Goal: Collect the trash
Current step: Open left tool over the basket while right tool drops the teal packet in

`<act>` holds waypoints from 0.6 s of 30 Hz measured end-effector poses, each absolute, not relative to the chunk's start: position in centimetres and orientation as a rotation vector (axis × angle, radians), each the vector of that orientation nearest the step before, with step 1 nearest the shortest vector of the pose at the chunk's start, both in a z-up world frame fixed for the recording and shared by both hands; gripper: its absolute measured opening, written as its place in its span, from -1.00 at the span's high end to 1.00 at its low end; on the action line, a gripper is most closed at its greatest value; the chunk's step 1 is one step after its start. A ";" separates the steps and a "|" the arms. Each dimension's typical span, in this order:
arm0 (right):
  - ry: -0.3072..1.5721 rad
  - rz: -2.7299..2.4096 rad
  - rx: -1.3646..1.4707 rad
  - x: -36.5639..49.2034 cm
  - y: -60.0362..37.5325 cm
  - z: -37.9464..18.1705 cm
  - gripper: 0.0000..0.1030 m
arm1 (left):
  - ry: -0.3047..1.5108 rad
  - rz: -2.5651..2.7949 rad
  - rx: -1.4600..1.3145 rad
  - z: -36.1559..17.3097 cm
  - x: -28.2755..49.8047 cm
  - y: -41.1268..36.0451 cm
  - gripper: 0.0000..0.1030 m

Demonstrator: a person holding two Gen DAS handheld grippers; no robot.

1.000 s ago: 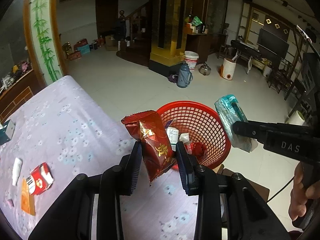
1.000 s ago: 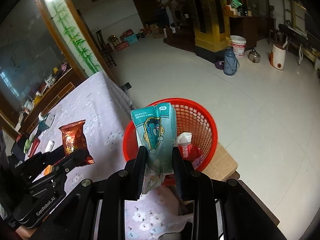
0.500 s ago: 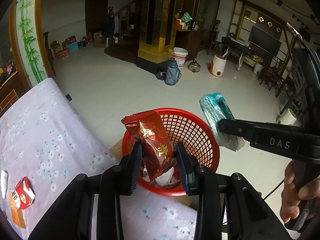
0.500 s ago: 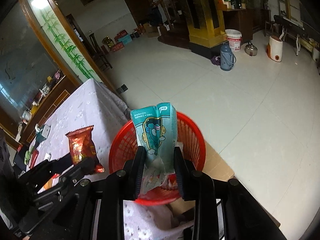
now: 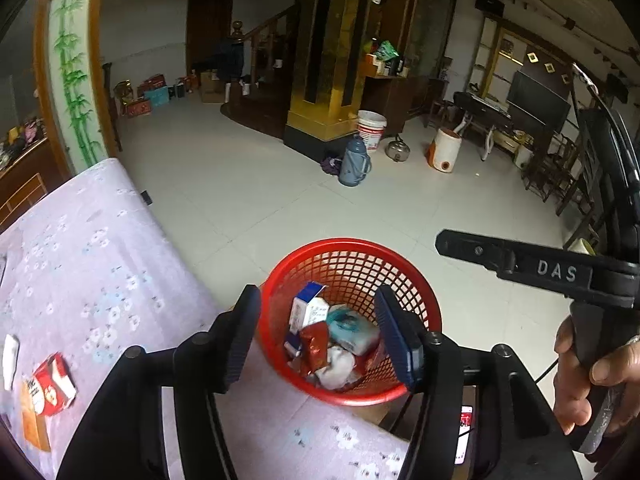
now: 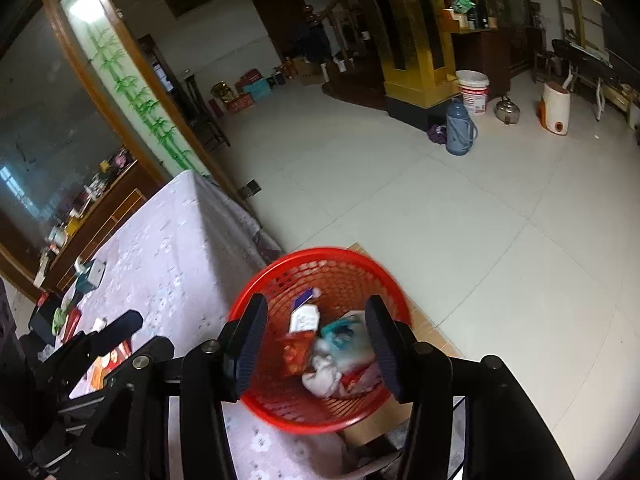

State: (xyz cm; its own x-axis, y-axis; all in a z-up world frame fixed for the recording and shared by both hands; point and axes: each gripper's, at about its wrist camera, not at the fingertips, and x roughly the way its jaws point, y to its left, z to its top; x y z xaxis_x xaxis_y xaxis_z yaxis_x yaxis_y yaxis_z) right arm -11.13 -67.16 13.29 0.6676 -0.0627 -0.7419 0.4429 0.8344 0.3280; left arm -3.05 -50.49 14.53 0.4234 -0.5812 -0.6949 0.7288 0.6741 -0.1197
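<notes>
A red mesh basket (image 5: 352, 254) (image 6: 316, 258) stands on a cardboard box beside the table. Inside lie the red snack wrapper (image 5: 314, 342) (image 6: 296, 350), the teal packet (image 5: 352, 328) (image 6: 342, 334), a blue-and-white carton (image 5: 306, 308) and white tissue. My left gripper (image 5: 320, 332) hangs open right above the basket with nothing between its fingers. Over the same basket my right gripper (image 6: 316, 346) is open and empty too; in the left wrist view it shows as a black bar (image 5: 520, 260) held by a hand (image 5: 588, 376).
On the lilac flowered tablecloth (image 5: 80, 264) (image 6: 168, 248) lie a red-and-white pack (image 5: 52, 378), an orange packet (image 5: 34, 420) and a white wrapper (image 5: 10, 360). More small items sit at the table's far end (image 6: 86, 276). Tiled floor (image 5: 248, 184) spreads beyond, with a blue flask (image 5: 354, 162).
Both grippers opened over the basket. The red snack wrapper and the teal packet dropped from them and now lie inside with the other trash.
</notes>
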 end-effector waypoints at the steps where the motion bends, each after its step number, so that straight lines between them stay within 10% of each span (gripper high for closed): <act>1: 0.797 -0.290 0.513 -11.2 -66.5 13.4 -0.07 | 0.776 -0.818 0.206 14.7 -3.2 -49.9 -0.21; 18: 0.887 -0.105 0.410 -10.9 -52.1 12.8 -0.24 | 0.727 -0.475 0.207 15.1 -4.5 -35.2 -0.33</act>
